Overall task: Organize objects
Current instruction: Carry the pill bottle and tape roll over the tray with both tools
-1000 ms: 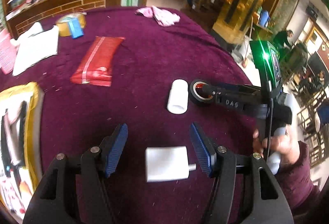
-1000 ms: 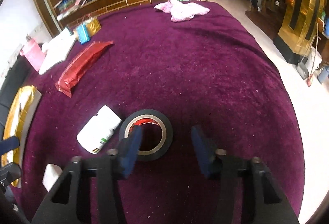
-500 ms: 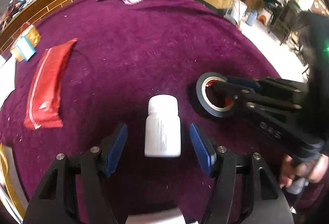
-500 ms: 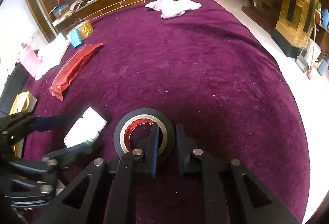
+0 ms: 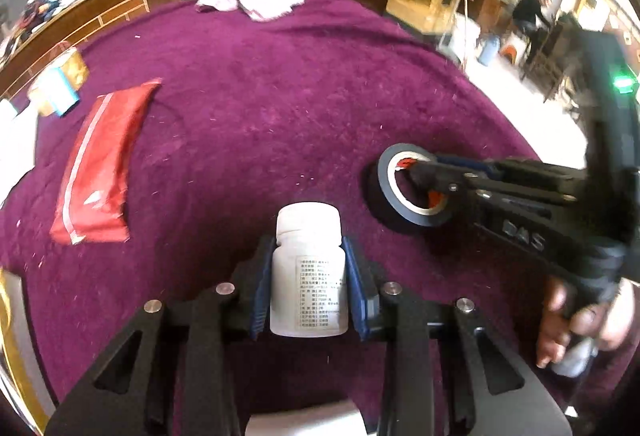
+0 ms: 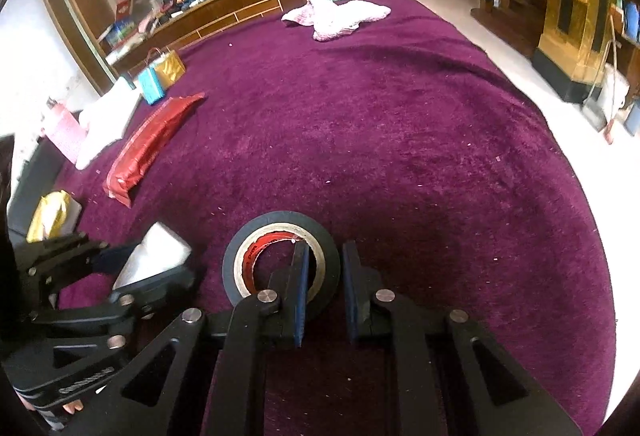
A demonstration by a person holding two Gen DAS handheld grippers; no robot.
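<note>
A purple carpeted table carries a red packet, pink cloth and gift bags.

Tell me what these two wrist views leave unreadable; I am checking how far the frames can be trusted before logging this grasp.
- white bottle label: left wrist view, print too small to read.
- white object at the bottom edge: left wrist view, cut off by the frame and the left hand-held gripper, whose jaws are closing on the bottle.
- black tape roll near rim: right wrist view, covered by the right hand-held gripper.
- white bottle: right wrist view, blurred, partly behind the other gripper.

bottle left of tape roll | both on tablecloth
</note>
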